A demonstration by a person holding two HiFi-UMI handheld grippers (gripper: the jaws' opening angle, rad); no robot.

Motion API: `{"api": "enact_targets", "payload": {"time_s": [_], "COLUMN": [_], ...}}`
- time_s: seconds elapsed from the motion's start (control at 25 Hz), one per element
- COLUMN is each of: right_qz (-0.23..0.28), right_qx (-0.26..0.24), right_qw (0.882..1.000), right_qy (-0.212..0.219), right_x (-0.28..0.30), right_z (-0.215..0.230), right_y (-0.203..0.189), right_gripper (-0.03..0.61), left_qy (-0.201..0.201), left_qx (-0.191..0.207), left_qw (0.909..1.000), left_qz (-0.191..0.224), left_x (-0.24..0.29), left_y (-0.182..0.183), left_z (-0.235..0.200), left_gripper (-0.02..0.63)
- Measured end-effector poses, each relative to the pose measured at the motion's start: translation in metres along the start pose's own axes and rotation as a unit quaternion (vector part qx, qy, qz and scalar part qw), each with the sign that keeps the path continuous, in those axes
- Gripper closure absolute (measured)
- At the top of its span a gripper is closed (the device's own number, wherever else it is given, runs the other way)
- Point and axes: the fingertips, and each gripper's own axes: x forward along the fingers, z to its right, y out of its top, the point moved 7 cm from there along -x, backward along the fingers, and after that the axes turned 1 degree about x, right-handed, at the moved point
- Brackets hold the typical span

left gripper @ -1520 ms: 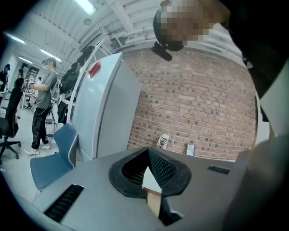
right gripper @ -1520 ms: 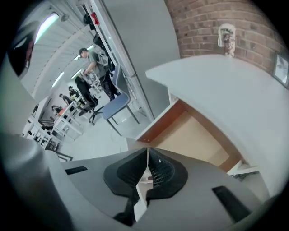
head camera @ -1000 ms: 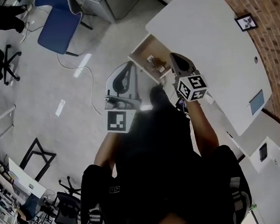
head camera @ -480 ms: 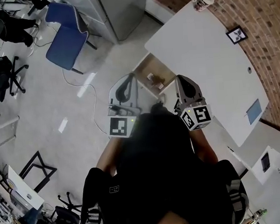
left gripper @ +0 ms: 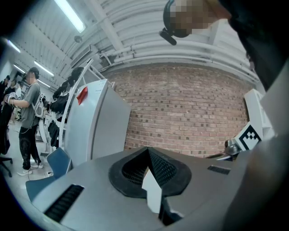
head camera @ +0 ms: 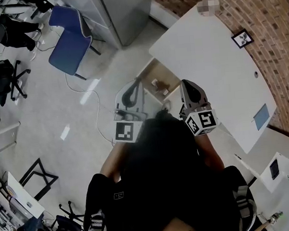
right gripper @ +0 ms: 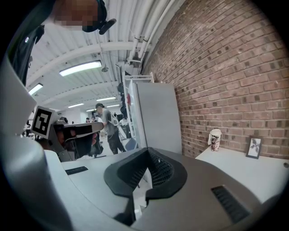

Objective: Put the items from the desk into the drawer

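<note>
White desk (head camera: 214, 51) edge nr open drawer (head camera: 157, 80)

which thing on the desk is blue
The flat pad at the desk's near end; the picture frame is black and the cup pale.

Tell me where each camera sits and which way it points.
Head view: on the head, looking down at desk, open drawer; torso shows.
Left gripper view: on left hand-held gripper, facing brick wall; shut jaws show.
Right gripper view: on right hand-held gripper, facing desk, cup; shut jaws show.
Shared: picture frame, head and right.
</note>
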Motion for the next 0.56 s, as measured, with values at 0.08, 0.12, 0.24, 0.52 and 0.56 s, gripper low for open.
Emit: {"api": "enact_targets", "payload": {"time_s": [0.08, 0.12, 0.24, 0.52, 0.56], "right_qz": [0.0, -0.001, -0.002, -0.002, -0.002], "right_qx": [-0.001, -0.001, -0.001, 0.003, 0.004], "right_qw": [1.0, 1.0, 1.0, 1.0, 1.0], "right_qy": [0.001, 0.001, 0.001, -0.007, -0.008], "right_x": [-0.0005, -0.0008, -0.0008, 0.0013, 0.0013], "right_z": [-0.0004, -0.0006, -0.0016, -0.0013, -0.0014], "right_y": [-0.0007, -0.0011, -0.0011, -0.0002, -0.0002], "right_gripper": [0.578, 0.578, 0.578, 0.578, 0.578], "left_qy": [0.002, 0.003, 0.002, -0.006, -0.007], "left_qx": [0.0, 0.0, -0.001, -0.004, -0.004], "left_qw": [1.0, 1.0, 1.0, 1.0, 0.9999], "left_qz": [0.001, 0.001, 0.0, -0.006, -0.006], "left_x": [-0.0009, -0.0012, -0.0013, 0.0022, 0.0019], "left_y": [-0.0008, -0.0009, -0.0008, -0.0007, -0.0009], "left_z": [0.0003, 0.0003, -0.0007, -0.003, -0.0034], "left_gripper": [0.615, 0.615, 0.615, 0.615, 0.615]}}
